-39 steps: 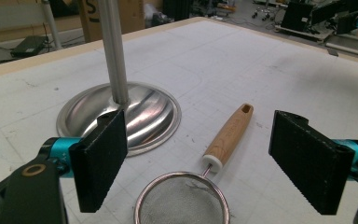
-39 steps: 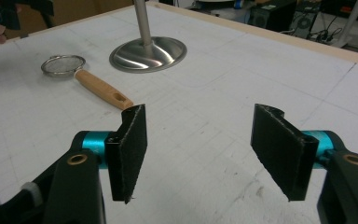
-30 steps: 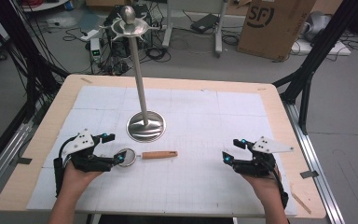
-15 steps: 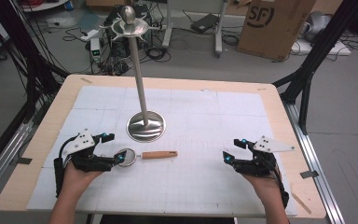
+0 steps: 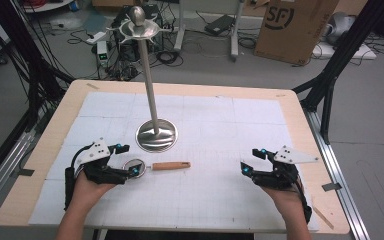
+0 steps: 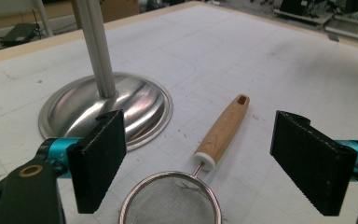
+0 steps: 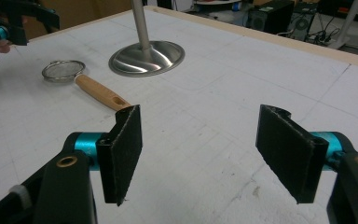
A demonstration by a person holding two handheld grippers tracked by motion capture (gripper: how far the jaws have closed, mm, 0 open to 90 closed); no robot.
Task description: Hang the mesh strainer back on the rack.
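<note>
With both grippers released, the left gripper (image 6: 200,158) brackets the wooden-handled steel mesh strainer (image 6: 170,198); the thin rim may be missed.

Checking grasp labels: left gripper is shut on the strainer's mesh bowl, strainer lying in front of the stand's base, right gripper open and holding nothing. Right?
Not quite. The left gripper is open: in the left gripper view its jaws stand wide to either side of the strainer without touching it. The rest holds: the strainer lies in front of the stand's base, and the right gripper is open and holds nothing.
</note>
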